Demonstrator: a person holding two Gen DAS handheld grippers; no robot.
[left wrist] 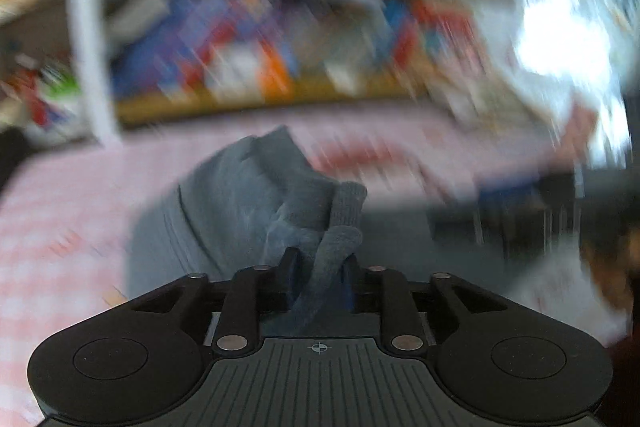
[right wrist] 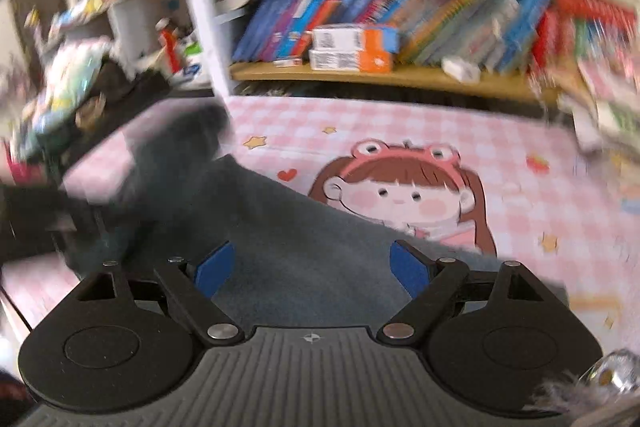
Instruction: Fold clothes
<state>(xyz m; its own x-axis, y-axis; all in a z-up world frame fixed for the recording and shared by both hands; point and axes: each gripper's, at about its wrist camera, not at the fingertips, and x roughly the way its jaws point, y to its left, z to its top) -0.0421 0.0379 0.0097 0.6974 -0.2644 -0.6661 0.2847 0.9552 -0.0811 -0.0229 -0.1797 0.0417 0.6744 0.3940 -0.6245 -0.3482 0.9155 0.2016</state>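
A grey knit garment (left wrist: 224, 211) lies on a pink checked mat (left wrist: 60, 207). One ribbed end of it rises in a bunch to my left gripper (left wrist: 322, 267), whose jaws stand narrow and are shut on that cloth. In the right wrist view the same grey garment (right wrist: 280, 227) spreads across the mat (right wrist: 520, 155) from the lower middle up to the left. My right gripper (right wrist: 312, 267) hovers over it, blue pads (right wrist: 214, 267) wide apart, holding nothing. The left wrist view is heavily blurred.
A wooden bookshelf (right wrist: 400, 75) packed with books and small boxes runs along the far edge of the mat. A white upright post (right wrist: 200, 7) stands at its left end. Cluttered shelves and a dark blurred shape (right wrist: 40, 219) fill the left side.
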